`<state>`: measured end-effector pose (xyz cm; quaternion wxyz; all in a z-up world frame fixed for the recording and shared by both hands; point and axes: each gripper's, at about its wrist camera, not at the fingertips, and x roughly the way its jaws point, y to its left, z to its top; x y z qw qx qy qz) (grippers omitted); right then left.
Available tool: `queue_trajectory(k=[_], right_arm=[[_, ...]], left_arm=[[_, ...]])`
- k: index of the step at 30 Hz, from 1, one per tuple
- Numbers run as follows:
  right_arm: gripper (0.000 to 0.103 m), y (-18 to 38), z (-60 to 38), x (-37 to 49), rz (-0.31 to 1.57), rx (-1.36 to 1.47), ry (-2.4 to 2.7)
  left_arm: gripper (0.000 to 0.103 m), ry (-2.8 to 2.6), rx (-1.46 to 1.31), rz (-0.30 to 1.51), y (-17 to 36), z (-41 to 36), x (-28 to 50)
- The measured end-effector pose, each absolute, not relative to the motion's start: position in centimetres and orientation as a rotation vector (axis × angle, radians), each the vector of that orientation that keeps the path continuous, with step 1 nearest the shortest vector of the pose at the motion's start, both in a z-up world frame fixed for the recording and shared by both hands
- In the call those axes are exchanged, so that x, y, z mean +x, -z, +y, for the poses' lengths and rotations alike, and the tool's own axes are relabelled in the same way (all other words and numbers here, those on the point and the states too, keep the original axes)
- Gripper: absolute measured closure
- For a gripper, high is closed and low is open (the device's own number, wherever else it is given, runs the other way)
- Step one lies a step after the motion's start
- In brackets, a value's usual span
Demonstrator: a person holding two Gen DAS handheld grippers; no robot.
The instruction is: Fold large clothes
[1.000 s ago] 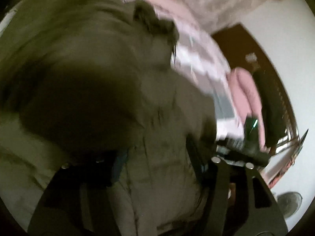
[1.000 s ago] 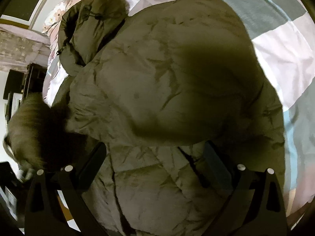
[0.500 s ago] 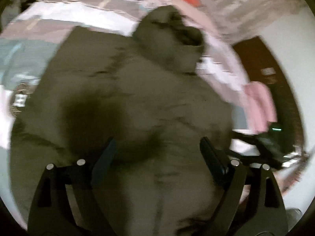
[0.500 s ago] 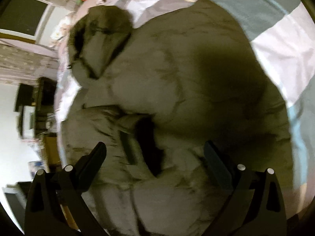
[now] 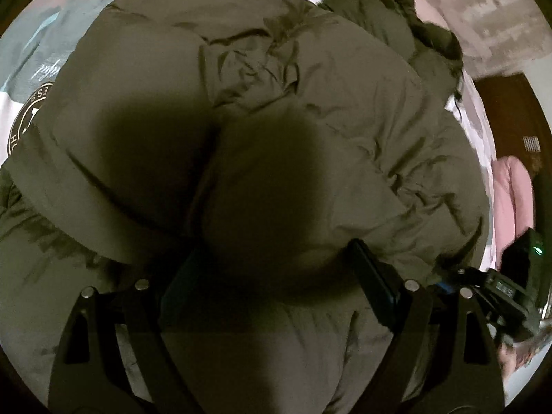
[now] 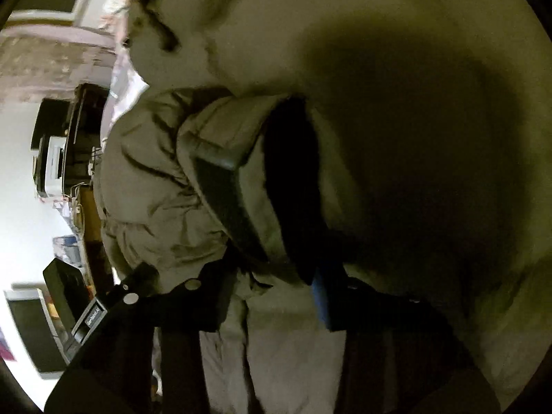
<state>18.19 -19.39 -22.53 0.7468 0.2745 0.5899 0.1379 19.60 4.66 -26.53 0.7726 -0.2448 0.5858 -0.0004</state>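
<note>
An olive-green padded jacket (image 5: 310,96) lies on a bed and fills the left wrist view, its hood (image 5: 386,10) at the top right. My left gripper (image 5: 272,276) is open just above the jacket's lower part, with padded cloth bulging between its fingers. In the right wrist view the jacket (image 6: 396,110) fills the frame. My right gripper (image 6: 272,296) has narrowed its jaws around a sleeve end with a dark cuff (image 6: 224,186); the cloth hides how tightly the fingers close.
A grey and white checked bedspread (image 5: 45,45) shows at the left. A pink garment (image 5: 514,200) hangs at the right by a dark door. The other gripper (image 5: 500,289) shows at the lower right. Dark furniture (image 6: 58,158) stands at the left.
My left gripper has moved down closer to the jacket and stays open. My right gripper has dropped onto the sleeve at the jacket's left side and its jaws have narrowed around the cuff.
</note>
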Motion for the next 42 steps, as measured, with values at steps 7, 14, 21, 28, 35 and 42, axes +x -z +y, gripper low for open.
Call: queue_trajectory(k=[7, 14, 21, 28, 35, 42], right_arm=[[0.024, 17.7, -18.6, 19.7, 1.145, 0.582, -0.281], [0.043, 14.6, -17.9, 17.8, 0.980, 0.363, -0.288], [0.053, 20.9, -13.3, 19.4, 1.191, 0.161, -0.281], [0.035, 20.1, -16.4, 19.8, 1.306, 0.336, -0.289], [0.018, 20.0, -25.2, 12.1, 1.409, 0.468, -0.200], [0.049, 23.7, -31.6, 2.0, 1.380, 0.607, -0.036]], left_arm=[[0.012, -0.119, -0.603, 1.254, 27.2, 5.6, 23.0], [0.011, -0.057, -0.552, 1.105, 22.5, 6.4, 19.0], [0.011, -0.097, -0.437, 1.208, 24.9, 6.1, 19.0], [0.011, -0.089, -0.540, 1.217, 24.9, 7.5, 18.8], [0.008, -0.062, -0.417, 1.229, 22.5, 11.0, 11.8], [0.006, -0.144, -0.076, 1.392, 26.1, 14.8, 3.5]])
